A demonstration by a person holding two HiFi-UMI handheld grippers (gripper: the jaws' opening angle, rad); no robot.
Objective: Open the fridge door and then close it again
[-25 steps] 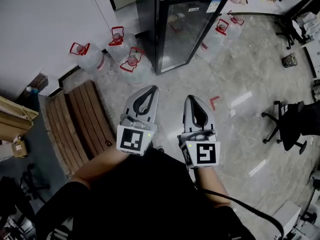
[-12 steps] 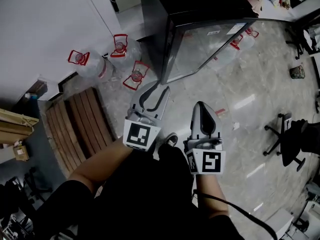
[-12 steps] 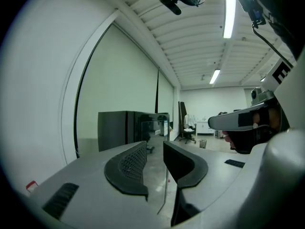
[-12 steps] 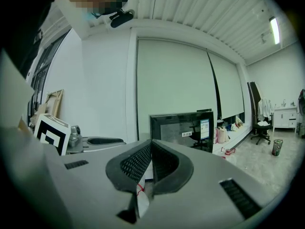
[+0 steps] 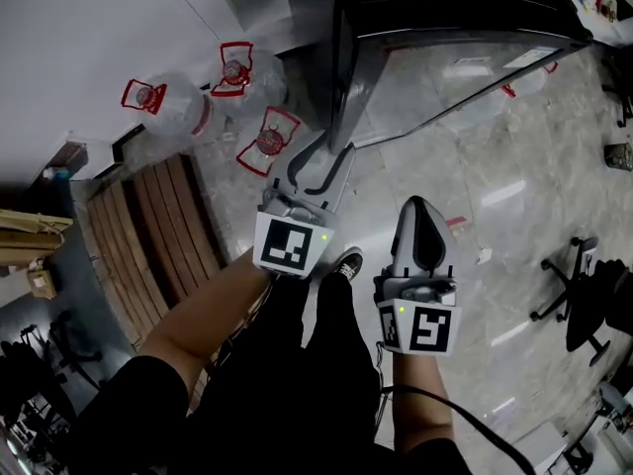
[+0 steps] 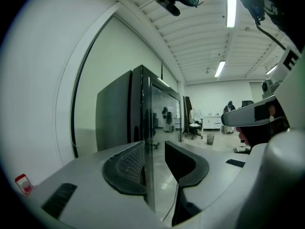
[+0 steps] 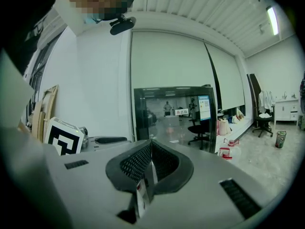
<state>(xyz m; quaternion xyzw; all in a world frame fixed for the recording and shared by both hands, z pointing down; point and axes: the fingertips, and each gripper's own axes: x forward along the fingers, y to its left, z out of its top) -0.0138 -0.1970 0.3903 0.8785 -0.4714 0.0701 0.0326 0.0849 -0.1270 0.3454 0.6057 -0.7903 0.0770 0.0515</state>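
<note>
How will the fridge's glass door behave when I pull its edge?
Probably stiff and heavy: the fridge door is a tall, framed glass panel. It should swing, not flex. The glossy glass looks slippery, so gripping its edge is likely safer.

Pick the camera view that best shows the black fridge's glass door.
Right gripper view: the black glass-door fridge faces it squarely, door front visible. Left gripper view sees the fridge nearly edge-on; head view catches the fridge steeply from above.
</note>
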